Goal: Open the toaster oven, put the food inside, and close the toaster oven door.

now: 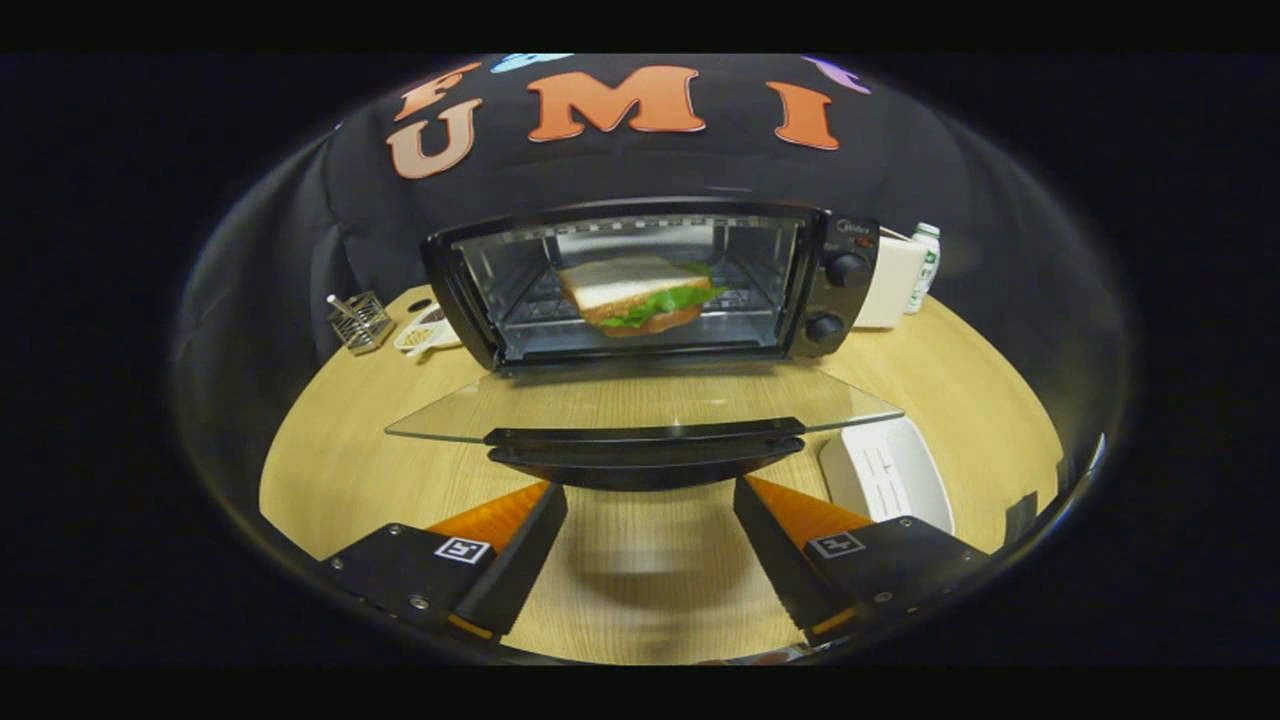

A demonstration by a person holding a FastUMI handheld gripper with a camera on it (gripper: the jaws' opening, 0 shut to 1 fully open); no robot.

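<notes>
Two fingers (650, 545) stood spread apart and empty above a wooden counter (960, 400), their tips just short of the handle (645, 450) on a toaster oven door (640, 405). That glass door lay folded down flat toward them. Beyond it, the toaster oven (650, 285) stood open, and a sandwich (640, 293) with green lettuce rested on the rack inside. A white dish (885, 470) sat on the counter beside the right finger. With the food already placed, closing seemed the step in hand. The next move likely called for getting the fingers under or around the handle and swinging the door up until it shut.
</notes>
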